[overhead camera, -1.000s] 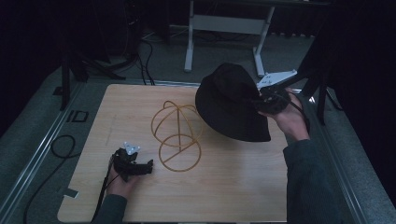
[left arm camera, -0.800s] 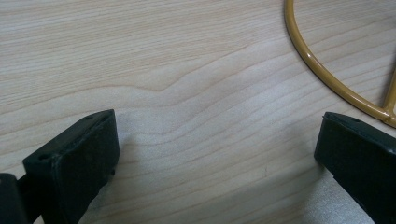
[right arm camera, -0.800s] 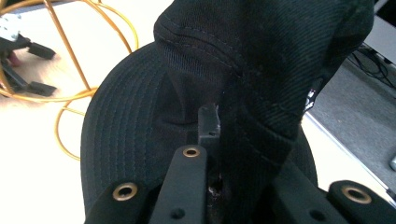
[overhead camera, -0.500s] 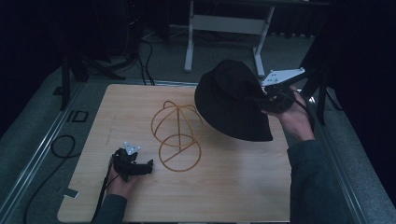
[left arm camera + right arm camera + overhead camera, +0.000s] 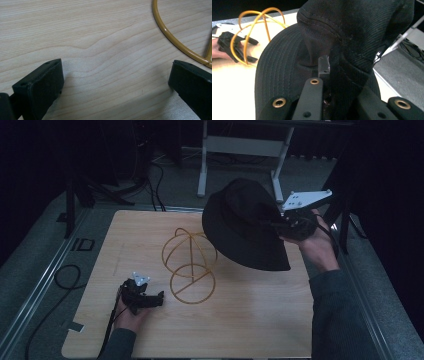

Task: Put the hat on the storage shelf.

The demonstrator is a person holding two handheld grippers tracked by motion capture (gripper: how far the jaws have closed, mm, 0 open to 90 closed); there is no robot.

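A black bucket hat (image 5: pixel 244 225) hangs in the air above the right half of the wooden table (image 5: pixel 235 320), tilted. My right gripper (image 5: pixel 285 222) is shut on the hat's fabric (image 5: pixel 352 37), with the cloth bunched between its jaws. A gold wire hat stand (image 5: pixel 190 260) with a round base ring stands at the table's middle, left of the hat and apart from it. My left gripper (image 5: pixel 155 298) rests on the table beside the stand's base ring (image 5: pixel 172 37), open, with bare wood between its fingers (image 5: pixel 42 85).
A white desk frame (image 5: pixel 240 145) stands on the floor beyond the table's far edge. A black cable (image 5: pixel 65 275) loops on the floor at the left. Metal rails run along both sides of the table.
The right gripper has lifted the hat a little higher and carried it slightly away from the stand. The left gripper has stayed still.
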